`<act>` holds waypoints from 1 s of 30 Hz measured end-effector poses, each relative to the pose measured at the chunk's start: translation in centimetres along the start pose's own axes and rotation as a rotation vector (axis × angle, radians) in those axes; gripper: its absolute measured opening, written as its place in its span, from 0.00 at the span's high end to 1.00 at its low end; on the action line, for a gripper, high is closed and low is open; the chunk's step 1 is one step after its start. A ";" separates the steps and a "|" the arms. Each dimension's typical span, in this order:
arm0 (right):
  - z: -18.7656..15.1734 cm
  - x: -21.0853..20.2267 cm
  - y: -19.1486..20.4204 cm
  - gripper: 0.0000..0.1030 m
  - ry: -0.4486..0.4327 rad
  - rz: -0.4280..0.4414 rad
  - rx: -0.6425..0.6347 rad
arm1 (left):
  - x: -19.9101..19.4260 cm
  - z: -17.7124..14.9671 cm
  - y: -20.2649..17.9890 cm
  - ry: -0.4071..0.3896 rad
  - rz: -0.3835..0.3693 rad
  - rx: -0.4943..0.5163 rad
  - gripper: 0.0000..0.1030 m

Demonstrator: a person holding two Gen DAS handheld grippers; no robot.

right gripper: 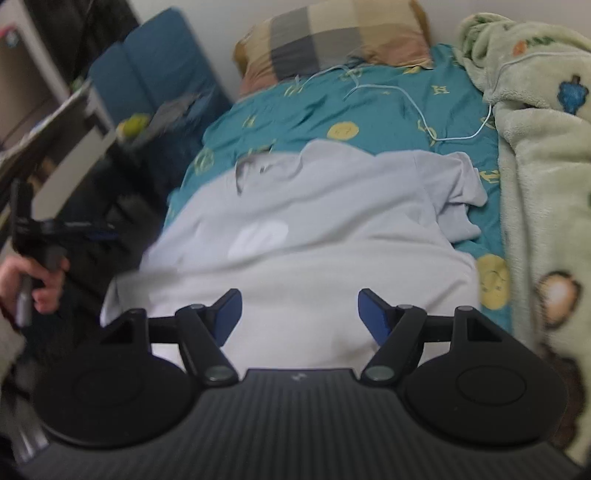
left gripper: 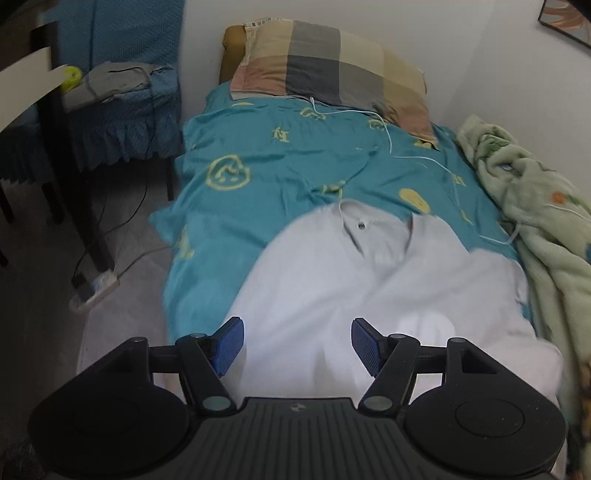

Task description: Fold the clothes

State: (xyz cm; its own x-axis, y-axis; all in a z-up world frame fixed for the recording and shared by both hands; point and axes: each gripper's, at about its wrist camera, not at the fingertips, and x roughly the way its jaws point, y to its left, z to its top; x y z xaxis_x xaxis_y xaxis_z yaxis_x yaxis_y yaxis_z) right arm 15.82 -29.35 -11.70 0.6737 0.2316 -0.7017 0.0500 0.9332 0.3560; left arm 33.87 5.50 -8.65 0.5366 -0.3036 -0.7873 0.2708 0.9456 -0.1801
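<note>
Through my left wrist camera, my left gripper (left gripper: 297,345) hangs with its blue fingers (left gripper: 229,345) spread wide apart and nothing between them; only the pale grey shirt (left gripper: 369,288) lies below the gap. The shirt is spread on the bed's teal sheet (left gripper: 258,155), its buttoned collar (left gripper: 364,227) toward twelve o'clock and its body running down to six, under my fingers. A checked pillow (left gripper: 332,70) sits at twelve o'clock at the head of the bed, with a thin white cable (left gripper: 388,129) trailing from it across the sheet toward three. A pale green fleece blanket (left gripper: 535,206) is bunched along the bed's edge at three o'clock. At ten o'clock stands a chair with a blue cover (left gripper: 122,99), and a power strip (left gripper: 96,291) lies on the floor at nine.

Through my right wrist camera, my right gripper (right gripper: 301,319) is likewise open, its fingers (right gripper: 373,315) parted over the shirt (right gripper: 314,221) and pressing on nothing. The shirt fills the middle of the view, collar toward eleven o'clock, one short sleeve (right gripper: 458,184) rumpled at two. The blanket (right gripper: 546,147) runs down the three o'clock side, the pillow (right gripper: 332,33) at twelve. At nine o'clock my left hand (right gripper: 40,280) grips the handle of the other gripper, blurred.
</note>
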 end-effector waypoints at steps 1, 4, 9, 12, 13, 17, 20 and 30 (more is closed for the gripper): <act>0.3 1.1 0.3 0.31 -0.015 -0.003 0.027 | 2.1 1.4 -0.6 -0.001 0.010 0.011 0.35; 0.8 4.4 0.9 0.31 -0.053 -0.006 0.070 | 8.2 5.0 -2.1 -0.001 0.035 0.036 0.35; 1.0 8.4 0.7 0.31 -0.083 -0.061 -0.005 | 17.4 8.5 -4.1 0.015 0.097 0.076 0.36; 1.2 9.6 0.4 0.31 -0.094 -0.098 -0.052 | 21.9 9.4 -4.7 0.040 0.130 0.093 0.41; 1.2 9.7 0.3 0.31 -0.090 -0.089 -0.046 | 22.8 9.4 -4.7 0.057 0.134 0.093 0.45; 1.1 9.7 0.0 0.31 -0.088 -0.057 -0.025 | 23.6 9.2 -4.8 0.043 0.132 0.115 0.74; 1.0 9.3 0.0 0.31 -0.094 -0.035 -0.010 | 22.9 10.2 -4.4 0.044 0.129 0.056 0.92; 1.4 8.3 -1.4 0.31 -0.151 -0.076 0.042 | 20.8 12.8 -1.6 -0.076 0.247 -0.015 0.93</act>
State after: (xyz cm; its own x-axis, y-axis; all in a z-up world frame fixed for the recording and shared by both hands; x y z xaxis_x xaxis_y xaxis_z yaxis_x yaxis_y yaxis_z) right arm 22.41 -29.06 -17.17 0.7696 0.1143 -0.6283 0.1337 0.9332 0.3335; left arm 54.80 -3.85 -17.20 0.6437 -0.0709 -0.7620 0.1124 0.9937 0.0026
